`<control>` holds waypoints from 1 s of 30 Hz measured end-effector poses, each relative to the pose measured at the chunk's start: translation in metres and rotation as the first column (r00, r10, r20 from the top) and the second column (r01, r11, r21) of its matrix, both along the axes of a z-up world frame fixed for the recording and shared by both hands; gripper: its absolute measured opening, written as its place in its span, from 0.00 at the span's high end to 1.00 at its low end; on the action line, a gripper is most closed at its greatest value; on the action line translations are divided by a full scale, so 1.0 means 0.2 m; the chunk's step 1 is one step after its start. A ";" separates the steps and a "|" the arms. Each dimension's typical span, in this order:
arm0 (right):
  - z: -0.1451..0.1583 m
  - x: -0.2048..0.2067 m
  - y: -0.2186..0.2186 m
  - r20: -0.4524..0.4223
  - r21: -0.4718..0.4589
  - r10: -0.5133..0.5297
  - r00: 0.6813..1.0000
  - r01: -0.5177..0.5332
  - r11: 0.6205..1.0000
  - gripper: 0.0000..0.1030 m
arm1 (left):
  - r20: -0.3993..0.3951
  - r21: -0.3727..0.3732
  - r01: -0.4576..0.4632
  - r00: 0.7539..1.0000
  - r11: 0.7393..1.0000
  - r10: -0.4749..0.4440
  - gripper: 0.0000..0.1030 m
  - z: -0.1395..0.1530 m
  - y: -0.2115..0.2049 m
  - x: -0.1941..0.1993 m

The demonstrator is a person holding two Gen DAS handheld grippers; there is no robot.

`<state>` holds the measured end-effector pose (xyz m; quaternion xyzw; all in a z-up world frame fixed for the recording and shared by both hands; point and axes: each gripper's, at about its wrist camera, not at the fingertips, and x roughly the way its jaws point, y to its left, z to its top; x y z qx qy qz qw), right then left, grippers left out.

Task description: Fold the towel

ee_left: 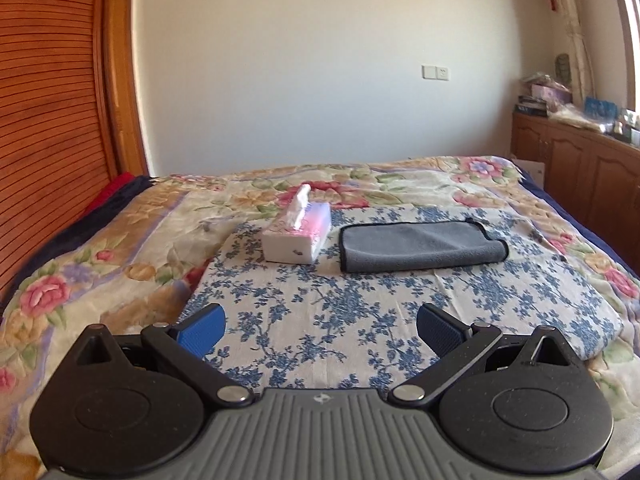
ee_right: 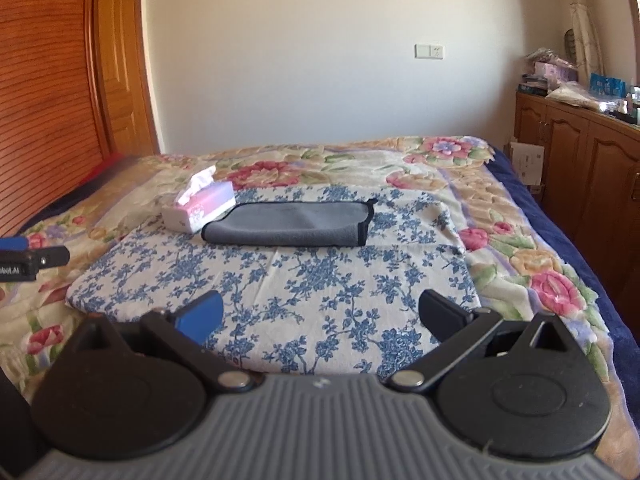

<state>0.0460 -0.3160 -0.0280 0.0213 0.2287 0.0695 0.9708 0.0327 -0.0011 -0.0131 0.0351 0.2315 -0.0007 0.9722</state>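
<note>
A grey towel [ee_left: 420, 246] with a black hem lies folded flat on a blue-flowered cloth [ee_left: 340, 304] spread over the bed. It also shows in the right wrist view as the grey towel [ee_right: 290, 224], well ahead of both grippers. My left gripper [ee_left: 320, 330] is open, its blue pads wide apart above the cloth's near part, holding nothing. My right gripper [ee_right: 320, 314] is open too and empty. The left gripper's tip [ee_right: 24, 258] pokes into the right wrist view at the far left.
A tissue box [ee_left: 298, 236] stands just left of the towel, touching or nearly touching it, seen again as the tissue box [ee_right: 200, 206]. A floral quilt [ee_left: 100, 248] covers the bed. Wooden headboard [ee_left: 48, 120] on the left, wooden cabinets [ee_right: 580, 168] with clutter on the right.
</note>
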 end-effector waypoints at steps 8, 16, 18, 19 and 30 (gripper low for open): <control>0.01 -0.05 -0.02 0.048 0.025 -0.060 0.997 0.059 0.998 0.00 | 0.027 -0.031 -0.013 1.000 0.999 0.014 0.00 0.02 0.05 -0.01; 0.03 -0.09 -0.03 0.113 0.036 -0.083 0.990 0.079 0.996 0.00 | 0.085 -0.024 -0.021 0.996 0.999 0.023 0.00 0.05 0.06 -0.05; 0.03 -0.09 -0.04 0.124 0.037 -0.080 0.989 0.076 0.996 0.00 | 0.095 -0.024 -0.020 0.995 0.999 0.023 0.00 0.05 0.06 -0.06; 0.03 -0.10 -0.04 0.129 0.034 -0.081 0.988 0.077 0.996 0.00 | 0.099 -0.023 -0.019 0.995 1.000 0.021 0.00 0.05 0.06 -0.06; 0.03 -0.10 -0.03 0.153 0.022 -0.088 0.984 0.085 0.996 0.00 | 0.122 0.009 0.012 0.993 1.000 -0.013 0.00 0.06 0.03 -0.08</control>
